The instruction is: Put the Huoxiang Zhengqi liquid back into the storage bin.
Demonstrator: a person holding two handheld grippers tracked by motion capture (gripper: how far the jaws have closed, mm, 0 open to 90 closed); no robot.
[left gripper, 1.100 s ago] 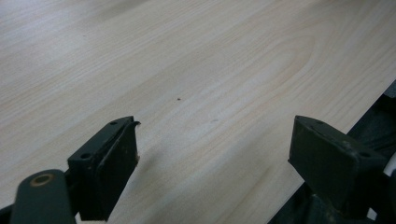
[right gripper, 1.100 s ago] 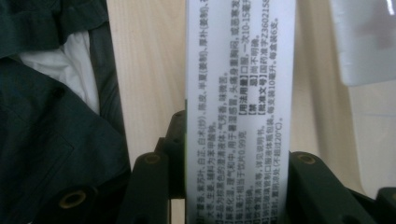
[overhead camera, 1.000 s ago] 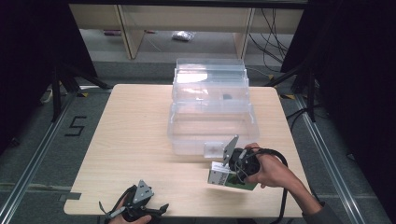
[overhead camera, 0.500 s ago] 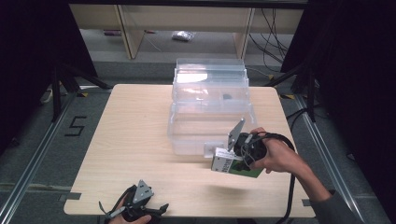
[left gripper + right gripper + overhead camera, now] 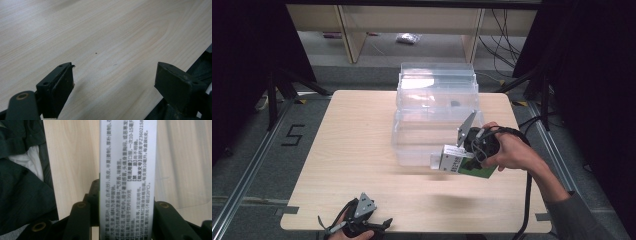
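The bench (image 5: pixel 352 150) is pale wood with fine grain. On it stand clear bins (image 5: pixel 437 107); beside them, the box (image 5: pixel 464 164) is white and green (black print on its white face), between black jaws.

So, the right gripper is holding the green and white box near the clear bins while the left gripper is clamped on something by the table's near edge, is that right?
Not quite. The left gripper holds nothing: the left gripper view shows its fingers spread apart over bare table. The rest stands: the high view shows the right gripper holding the green and white box near the clear bins.
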